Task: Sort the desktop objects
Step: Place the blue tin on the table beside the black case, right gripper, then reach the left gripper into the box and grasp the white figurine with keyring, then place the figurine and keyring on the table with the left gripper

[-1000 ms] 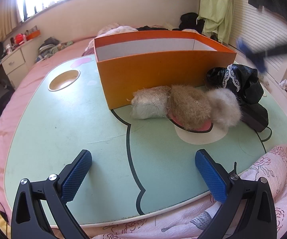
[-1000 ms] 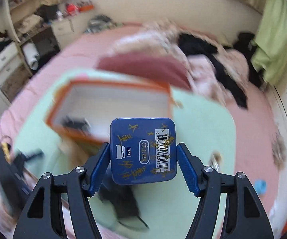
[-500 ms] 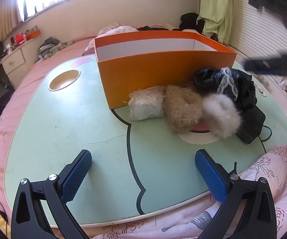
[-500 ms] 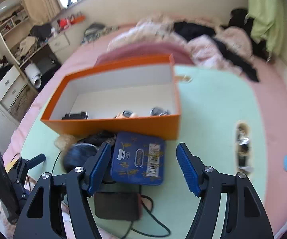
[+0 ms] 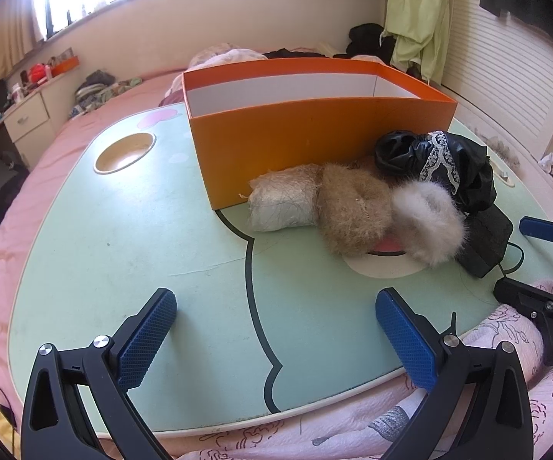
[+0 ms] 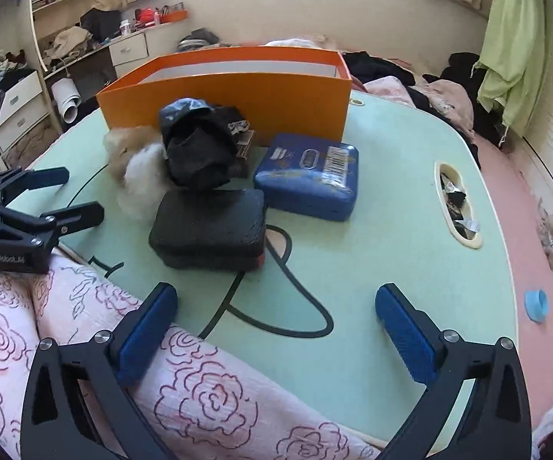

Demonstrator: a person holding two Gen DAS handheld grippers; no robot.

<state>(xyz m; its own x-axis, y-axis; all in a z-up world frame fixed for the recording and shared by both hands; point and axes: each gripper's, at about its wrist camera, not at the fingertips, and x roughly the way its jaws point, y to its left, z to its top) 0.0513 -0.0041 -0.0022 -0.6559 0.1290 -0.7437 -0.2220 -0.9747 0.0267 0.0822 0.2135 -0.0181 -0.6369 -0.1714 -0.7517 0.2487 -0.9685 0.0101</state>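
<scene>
Right wrist view: right gripper (image 6: 276,329) jaws opening, empty; black case (image 6: 209,228) fronts blue tin (image 6: 309,180).

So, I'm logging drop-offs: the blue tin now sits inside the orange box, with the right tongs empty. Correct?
Not quite. The blue tin lies on the table in front of the orange box, not inside, as the right wrist view shows. The right tongs are indeed empty, jaws opening.

Both tools tilt downward, side by side. The left tool (image 5: 276,329) hangs with its jaws spread wide, nothing between them. The right tool (image 6: 276,329) is opening its jaws, and nothing sits between those either.
</scene>
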